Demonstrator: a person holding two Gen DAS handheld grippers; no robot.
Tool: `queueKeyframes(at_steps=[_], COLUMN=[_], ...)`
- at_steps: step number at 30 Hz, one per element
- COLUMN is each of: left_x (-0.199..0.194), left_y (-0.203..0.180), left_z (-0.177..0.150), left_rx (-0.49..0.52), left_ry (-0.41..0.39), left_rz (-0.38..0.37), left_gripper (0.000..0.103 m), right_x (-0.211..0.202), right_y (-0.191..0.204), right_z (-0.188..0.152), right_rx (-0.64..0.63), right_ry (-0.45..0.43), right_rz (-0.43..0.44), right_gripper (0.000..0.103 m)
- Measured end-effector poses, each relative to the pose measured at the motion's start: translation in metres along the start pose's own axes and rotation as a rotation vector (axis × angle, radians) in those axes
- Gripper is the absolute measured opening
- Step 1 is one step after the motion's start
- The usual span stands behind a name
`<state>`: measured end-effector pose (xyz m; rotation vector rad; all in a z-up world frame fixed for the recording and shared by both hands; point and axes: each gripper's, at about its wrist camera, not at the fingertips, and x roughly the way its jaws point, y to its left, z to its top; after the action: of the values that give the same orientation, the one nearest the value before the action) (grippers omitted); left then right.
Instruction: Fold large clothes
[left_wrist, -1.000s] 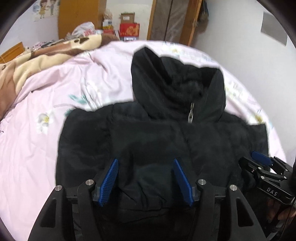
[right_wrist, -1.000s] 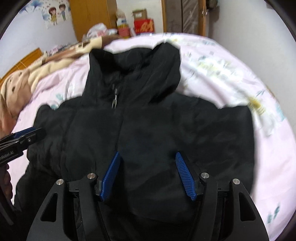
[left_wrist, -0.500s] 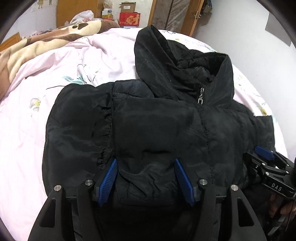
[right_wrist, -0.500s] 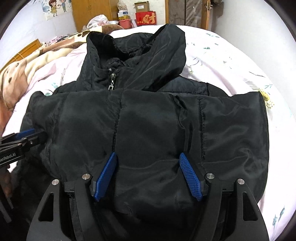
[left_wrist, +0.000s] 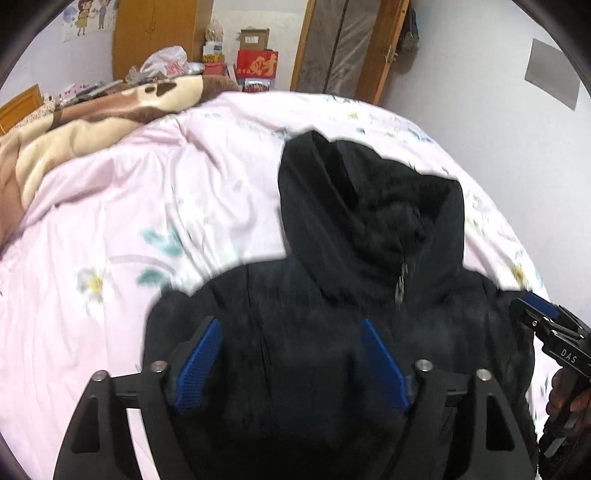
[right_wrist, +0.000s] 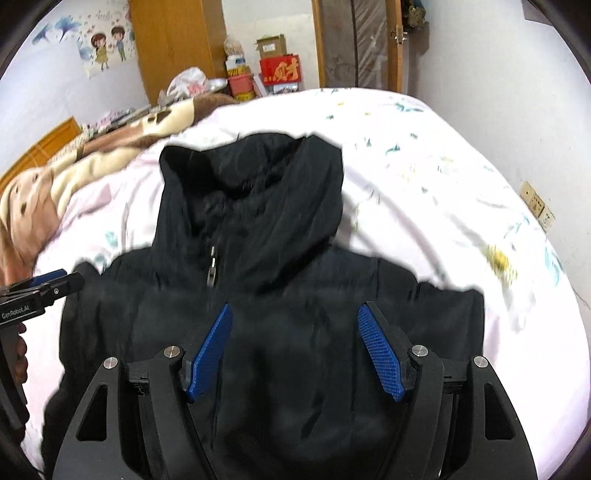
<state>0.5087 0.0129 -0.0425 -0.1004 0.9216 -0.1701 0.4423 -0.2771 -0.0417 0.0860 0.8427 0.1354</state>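
Now both grippers, the left gripper (left_wrist: 290, 363) and right gripper (right_wrist: 295, 350), are pulling back, spread wide and holding nothing, while the black jacket (right_wrist: 258, 302) is lying on the pink bedsheet (left_wrist: 110, 229), hood toward twelve o'clock, sleeves seemingly folded in.

Around you lies a bed under a pale pink floral duvet (left_wrist: 155, 206). A brown-and-cream plush blanket (left_wrist: 92, 118) is bunched along its far left side. Beyond it you see a wooden wardrobe (right_wrist: 173, 40), a red box with gold characters (right_wrist: 280, 70) topped by a cardboard box (right_wrist: 271, 46), a white plastic bag (left_wrist: 164, 62), cartoon wall stickers (right_wrist: 107, 46) and a wall socket (right_wrist: 537, 208).
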Motion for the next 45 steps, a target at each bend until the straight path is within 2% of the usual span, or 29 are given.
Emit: queueKeyframes(at_steps=[2, 4, 6, 7, 9, 12, 14, 18, 21, 24, 25, 26, 27, 28, 29, 30, 31, 35, 39, 45], left_x=[-0.001, 0.003, 0.01, 0.012, 0.021, 0.04, 0.052, 0.076, 0.096, 0.11, 0.112, 0.114, 0.117, 0.122, 0.127, 0.131, 0.133, 0.123, 0.103, 0.073], left_y=[0.004, 0.012, 0.02, 0.022, 0.024, 0.024, 0.02, 0.02, 0.014, 0.009, 0.007, 0.006, 0.004, 0.001, -0.002, -0.004, -0.006, -0.01, -0.008, 0.0], left_z=[0.02, 0.039, 0.061, 0.068, 0.087, 0.11, 0.12, 0.132, 0.14, 0.144, 0.145, 0.145, 0.145, 0.145, 0.145, 0.144, 0.142, 0.136, 0.127, 0.104], left_rx=[-0.011, -0.066, -0.104, -0.113, -0.117, -0.144, -0.14, -0.212, -0.207, -0.189, -0.186, -0.189, -0.18, -0.171, -0.161, -0.154, -0.152, -0.137, -0.117, -0.088], left_ry=[-0.024, -0.031, -0.044, -0.048, -0.049, -0.036, -0.021, -0.009, 0.011, 0.019, 0.015, 0.004, 0.011, 0.027, 0.048, 0.066, 0.074, 0.039, 0.014, -0.019], left_rz=[-0.026, -0.057, -0.069, -0.065, -0.075, -0.085, -0.096, -0.13, -0.087, -0.062, -0.05, -0.049, -0.043, -0.04, -0.038, -0.016, -0.009, 0.013, 0.024, 0.033], left_gripper=[0.083, 0.086, 0.087, 0.088, 0.088, 0.088, 0.088, 0.088, 0.088, 0.087, 0.085, 0.082, 0.067, 0.048, 0.039, 0.017, 0.007, 0.004, 0.003, 0.003], right_x=[0.003, 0.007, 0.011, 0.013, 0.021, 0.039, 0.051, 0.072, 0.092, 0.102, 0.105, 0.107, 0.11, 0.111, 0.112, 0.112, 0.111, 0.101, 0.083, 0.051], right_y=[-0.007, -0.012, -0.016, -0.018, -0.024, -0.032, -0.036, -0.042, -0.048, -0.047, -0.044, -0.04, -0.036, -0.035, -0.032, -0.03, -0.027, -0.019, -0.012, -0.011], right_z=[0.018, 0.035, 0.052, 0.061, 0.078, 0.098, 0.109, 0.124, 0.133, 0.136, 0.136, 0.136, 0.137, 0.136, 0.135, 0.134, 0.133, 0.128, 0.118, 0.097], right_rx=[0.015, 0.036, 0.045, 0.04, 0.067, 0.127, 0.157, 0.213, 0.26, 0.279, 0.262, 0.241, 0.217, 0.207, 0.202, 0.197, 0.187, 0.14, 0.07, 0.037], right_ry=[-0.011, -0.012, -0.036, -0.051, -0.049, -0.025, -0.013, -0.016, 0.026, 0.025, 0.024, 0.025, 0.034, 0.038, 0.043, 0.046, 0.039, 0.012, -0.02, -0.063], right_rz=[-0.01, -0.027, -0.101, -0.107, -0.069, -0.068, -0.064, -0.045, 0.009, 0.004, 0.0, 0.0, -0.004, -0.004, 0.001, -0.007, -0.007, -0.017, -0.033, -0.026], right_gripper=[0.071, 0.071, 0.071, 0.071, 0.071, 0.071, 0.071, 0.071, 0.071, 0.071, 0.071, 0.063, 0.041, 0.033, 0.023, 0.018, 0.016, 0.007, 0.005, 0.004])
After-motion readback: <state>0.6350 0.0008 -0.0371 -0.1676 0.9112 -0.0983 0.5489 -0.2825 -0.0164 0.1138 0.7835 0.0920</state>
